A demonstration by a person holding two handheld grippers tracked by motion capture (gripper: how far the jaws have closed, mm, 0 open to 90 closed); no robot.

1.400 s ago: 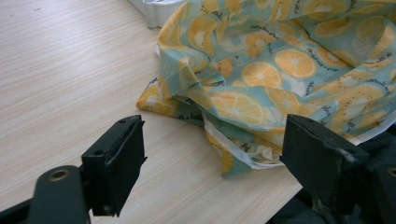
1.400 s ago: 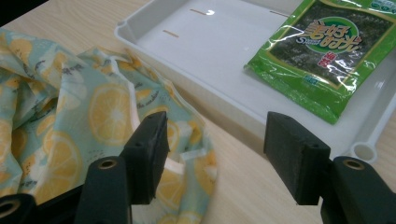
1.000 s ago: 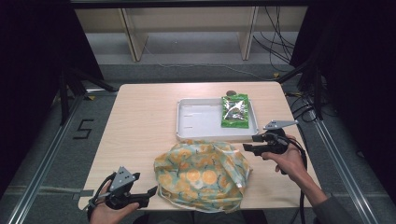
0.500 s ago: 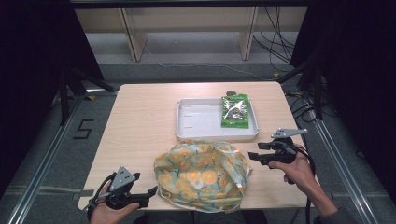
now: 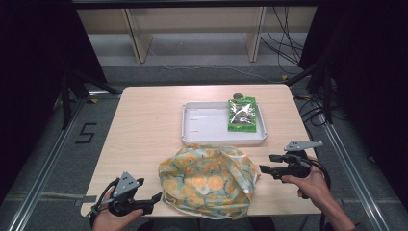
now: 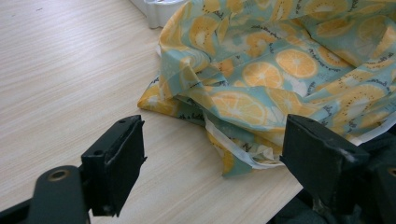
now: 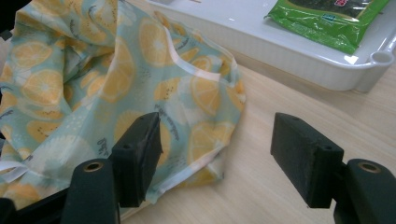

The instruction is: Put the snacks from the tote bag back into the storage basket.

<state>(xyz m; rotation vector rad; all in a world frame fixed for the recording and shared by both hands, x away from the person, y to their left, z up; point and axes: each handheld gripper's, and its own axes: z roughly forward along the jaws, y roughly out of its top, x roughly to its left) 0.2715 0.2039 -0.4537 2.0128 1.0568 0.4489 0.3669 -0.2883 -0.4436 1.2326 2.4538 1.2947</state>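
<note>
Both grippers low beside the fruit-print bag (image 5: 208, 179), left gripper (image 5: 156, 197) and right gripper (image 5: 265, 163) jaws spread, empty.

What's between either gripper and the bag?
Nothing visible. The left gripper sits open just off the bag's near-left corner, and the right gripper is open beside its right edge; bare table lies between.

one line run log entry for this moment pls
left gripper: open, beside bag edge | right gripper: open, at bag's other side | orange-print bag: crumpled on table, unheld | green packet: in white tray
</note>
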